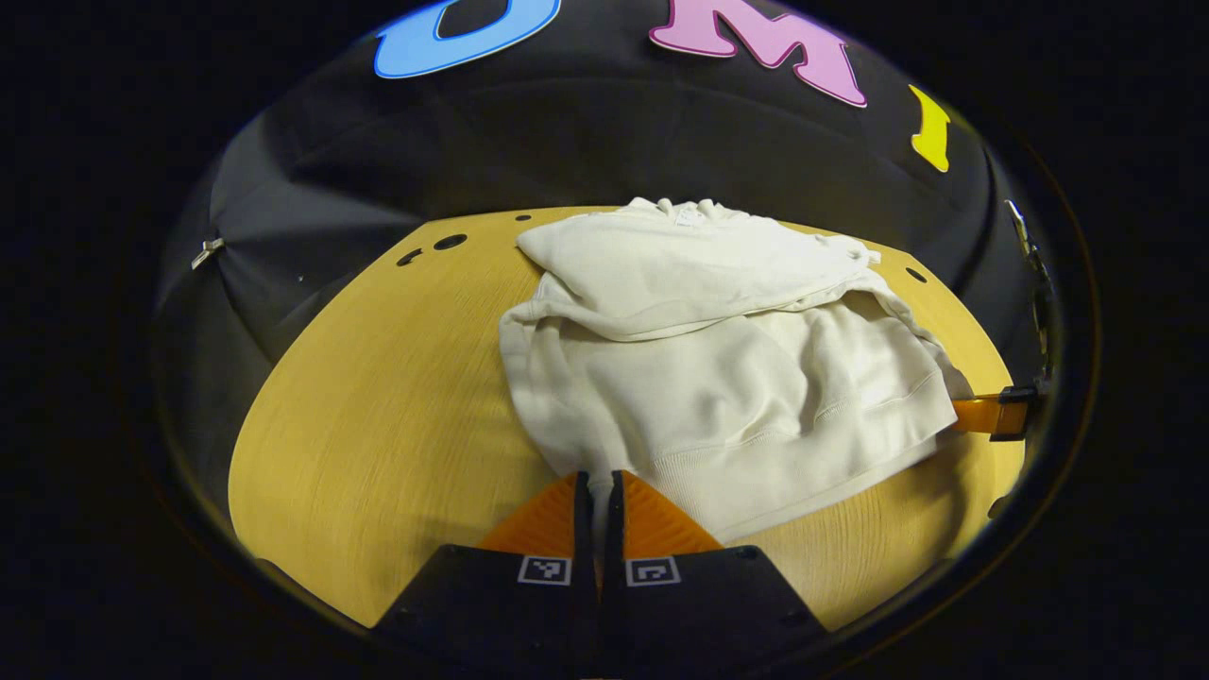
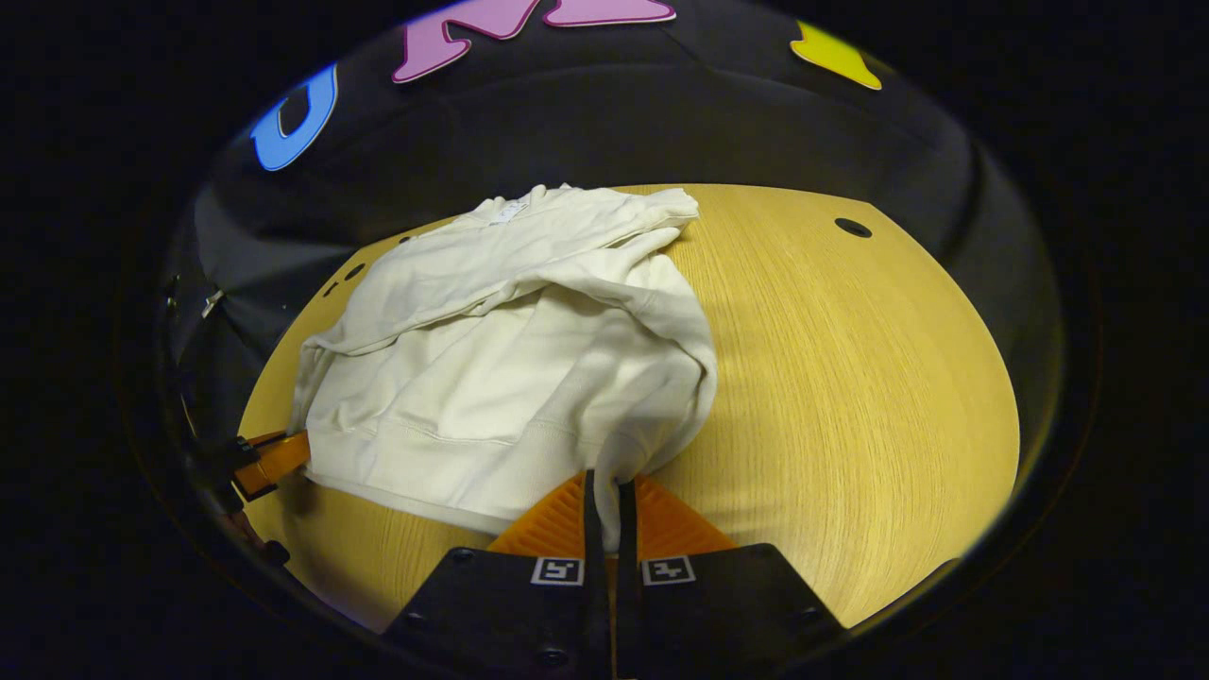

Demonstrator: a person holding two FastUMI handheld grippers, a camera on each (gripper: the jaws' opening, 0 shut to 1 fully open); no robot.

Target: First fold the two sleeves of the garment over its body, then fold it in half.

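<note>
While the garment (image 1: 718,378) lies on the surface (image 2: 850,378), sleeves folded over its body, both grippers — left (image 1: 595,486), right (image 2: 604,486) — have jaws pinching its hem.

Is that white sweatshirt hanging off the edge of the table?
No, the sweatshirt lies wholly on the wooden table, with bare wood showing around its hem and side in the right gripper view.

Cream garment (image 1: 718,378); yellow wood-grain table (image 1: 378,425); orange tools.
</note>
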